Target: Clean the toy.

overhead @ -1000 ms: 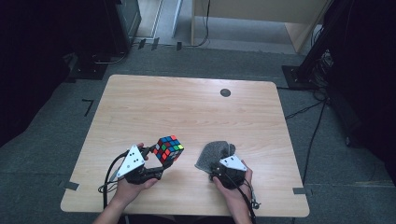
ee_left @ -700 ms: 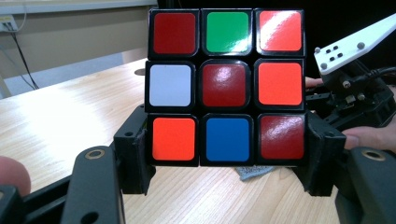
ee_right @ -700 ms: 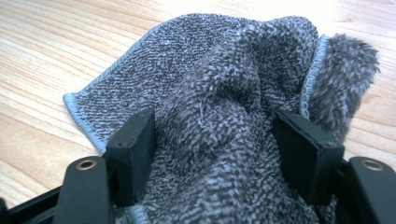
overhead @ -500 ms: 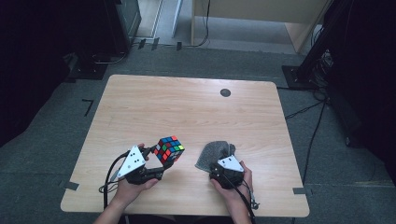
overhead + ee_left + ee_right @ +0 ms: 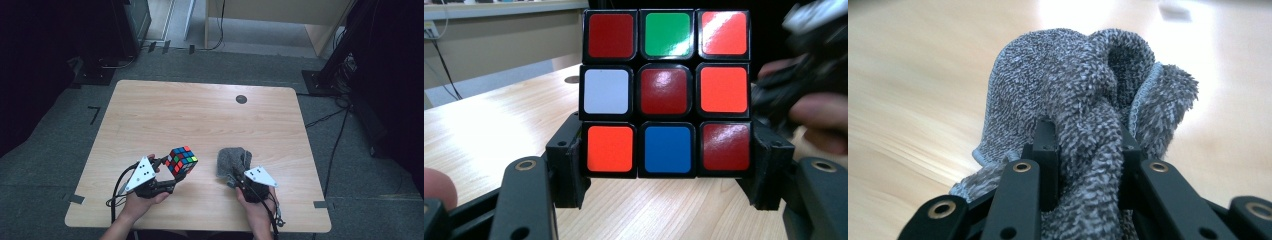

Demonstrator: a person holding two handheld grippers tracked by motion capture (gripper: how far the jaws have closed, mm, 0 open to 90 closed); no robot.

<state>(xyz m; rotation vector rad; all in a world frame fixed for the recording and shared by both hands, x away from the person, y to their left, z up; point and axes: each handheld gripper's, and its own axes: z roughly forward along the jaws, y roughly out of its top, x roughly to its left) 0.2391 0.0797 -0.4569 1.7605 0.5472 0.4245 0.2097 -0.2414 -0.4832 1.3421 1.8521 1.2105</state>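
I'm holding the left gripper (image 5: 172,172) clamped on the puzzle cube (image 5: 181,160), its two black jaws pressing the cube's lower sides. In the left gripper view the cube (image 5: 666,92) is sitting squarely between the jaws, clear of the wooden table (image 5: 499,130), and facing me with a dark red centre, a green square above it and a blue one below. Off to the right of that claw I'm seeing the other hand (image 5: 824,117), blurred.

I'm working the right gripper (image 5: 235,177) too: its jaws have just been closing, and they are now pinching a bunched fold of the grey cloth (image 5: 232,161). In the right gripper view the cloth (image 5: 1083,107) is rising in a fuzzy heap straight ahead of the claw, with the squeezed fold running down between the two jaws and a stitched hem showing on its right edge. From above, the cloth is lying just ahead of that claw, well apart from the cube.
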